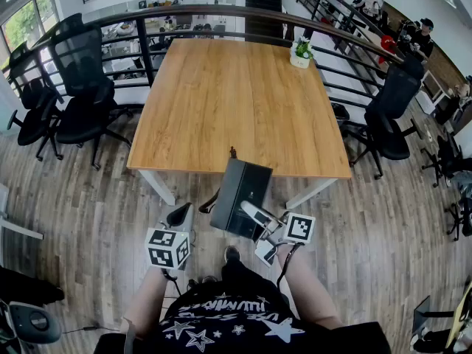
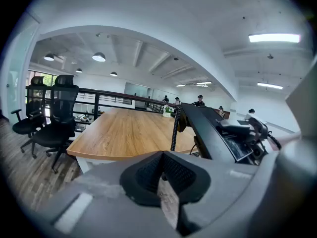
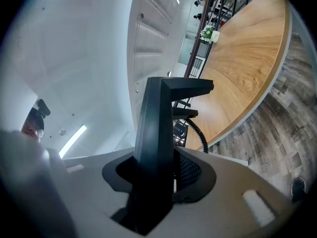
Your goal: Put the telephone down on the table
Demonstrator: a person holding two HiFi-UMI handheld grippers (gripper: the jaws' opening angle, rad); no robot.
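A black desk telephone (image 1: 240,196) hangs in the air just short of the wooden table's (image 1: 236,102) near edge, tilted on its side. My right gripper (image 1: 254,217) is shut on its lower edge. In the right gripper view the telephone's dark body (image 3: 159,133) stands up between the pads, with its coiled cord (image 3: 198,133) trailing beside it. My left gripper (image 1: 179,217) hovers to the left of the telephone, apart from it, with its pads together and nothing between them. In the left gripper view the telephone (image 2: 208,130) shows at the right, beyond the left gripper (image 2: 161,177).
A small potted plant (image 1: 300,52) stands at the table's far right corner. Black office chairs stand to the left (image 1: 81,94) and right (image 1: 391,116) of the table. A dark railing (image 1: 221,13) runs behind it. The floor is wood plank.
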